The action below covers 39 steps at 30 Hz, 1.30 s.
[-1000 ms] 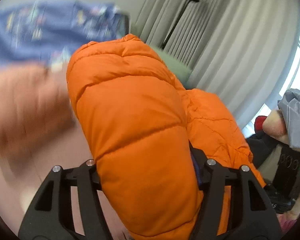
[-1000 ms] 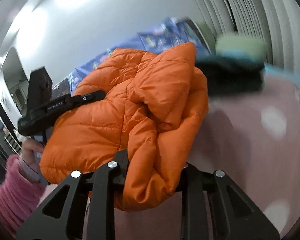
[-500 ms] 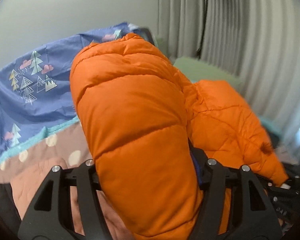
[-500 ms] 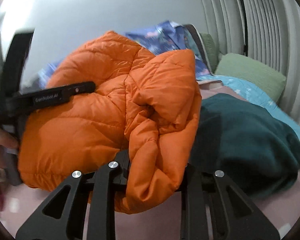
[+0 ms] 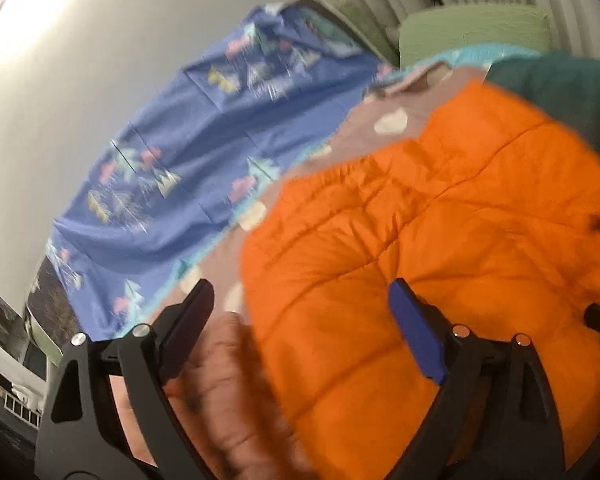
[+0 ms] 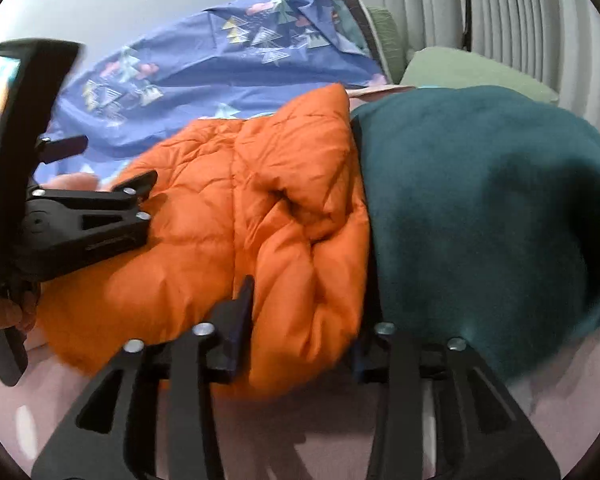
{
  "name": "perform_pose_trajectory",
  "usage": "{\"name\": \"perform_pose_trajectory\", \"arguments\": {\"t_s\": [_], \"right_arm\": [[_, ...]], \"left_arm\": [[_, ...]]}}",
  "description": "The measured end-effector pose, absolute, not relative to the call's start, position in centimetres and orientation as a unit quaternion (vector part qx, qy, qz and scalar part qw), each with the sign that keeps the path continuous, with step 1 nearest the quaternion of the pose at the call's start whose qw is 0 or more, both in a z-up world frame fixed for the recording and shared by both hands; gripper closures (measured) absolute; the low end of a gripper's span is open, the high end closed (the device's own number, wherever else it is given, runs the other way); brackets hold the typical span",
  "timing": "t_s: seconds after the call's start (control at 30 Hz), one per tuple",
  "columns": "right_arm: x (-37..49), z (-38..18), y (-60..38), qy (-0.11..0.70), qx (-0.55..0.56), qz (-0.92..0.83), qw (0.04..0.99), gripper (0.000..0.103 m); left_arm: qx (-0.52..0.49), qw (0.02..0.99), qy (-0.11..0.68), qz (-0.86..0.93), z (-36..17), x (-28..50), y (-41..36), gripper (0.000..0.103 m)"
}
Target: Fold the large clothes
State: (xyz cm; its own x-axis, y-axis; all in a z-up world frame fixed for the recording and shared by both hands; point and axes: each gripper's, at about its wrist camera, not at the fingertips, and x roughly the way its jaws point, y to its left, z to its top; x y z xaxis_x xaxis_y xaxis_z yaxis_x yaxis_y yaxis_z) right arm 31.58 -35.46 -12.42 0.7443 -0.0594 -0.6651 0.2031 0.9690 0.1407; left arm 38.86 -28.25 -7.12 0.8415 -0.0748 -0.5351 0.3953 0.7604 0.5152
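An orange puffer jacket (image 5: 440, 240) lies bunched on the pink dotted bed cover (image 5: 388, 120). My left gripper (image 5: 300, 300) is open, its fingers spread wide, with the jacket's edge lying between them and not pinched. In the right wrist view the jacket (image 6: 228, 220) lies against a dark teal garment (image 6: 480, 200). My right gripper (image 6: 304, 316) is open too, with a fold of the jacket resting between its fingers. The left gripper (image 6: 140, 196) shows at the left of that view, at the jacket's far side.
A blue sheet with a tree print (image 5: 204, 152) covers the headboard side; it also shows in the right wrist view (image 6: 220, 64). A green pillow (image 6: 472, 68) lies by the grey curtains (image 6: 500, 12). The pink cover (image 6: 320, 432) extends toward me.
Both grippers held the jacket up in the air, shut on it. Now the jacket lies down on the bed beside the teal garment and both grippers have opened.
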Motion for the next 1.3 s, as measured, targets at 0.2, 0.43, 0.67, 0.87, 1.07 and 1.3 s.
{"name": "perform_pose_trajectory", "arguments": {"t_s": [0.2,0.43,0.67,0.87,1.07,1.3], "right_arm": [[22.7,-9.7,-36.3,0.353,0.135,-0.051,0.925,0.034],[11.4,-7.2,-37.4,0.322,0.150,-0.081,0.931,0.027],[2.3,-2.9,-31.8,0.247,0.077,-0.113,0.959,0.007],[-0.9,-0.8,-29.1,0.236,0.048,-0.147,0.959,0.002],[-2.4,-0.8,-28.2,0.250,0.069,-0.146,0.955,0.002],[-2.6,-0.6,-26.4,0.251,0.052,-0.135,0.957,0.002]], "left_arm": [[0.224,0.920,0.254,-0.197,-4.4,34.2,-22.4,0.004],[0.105,0.923,0.270,-0.255,-4.2,24.1,-17.5,0.002],[0.044,0.931,0.261,-0.252,-2.5,14.7,-14.1,0.002],[0.119,0.936,0.250,-0.219,-0.6,8.5,-12.9,0.002],[0.125,0.944,0.219,-0.213,0.8,4.3,-11.3,0.002],[0.111,0.942,0.231,-0.218,0.4,1.8,-9.9,0.002]]}}
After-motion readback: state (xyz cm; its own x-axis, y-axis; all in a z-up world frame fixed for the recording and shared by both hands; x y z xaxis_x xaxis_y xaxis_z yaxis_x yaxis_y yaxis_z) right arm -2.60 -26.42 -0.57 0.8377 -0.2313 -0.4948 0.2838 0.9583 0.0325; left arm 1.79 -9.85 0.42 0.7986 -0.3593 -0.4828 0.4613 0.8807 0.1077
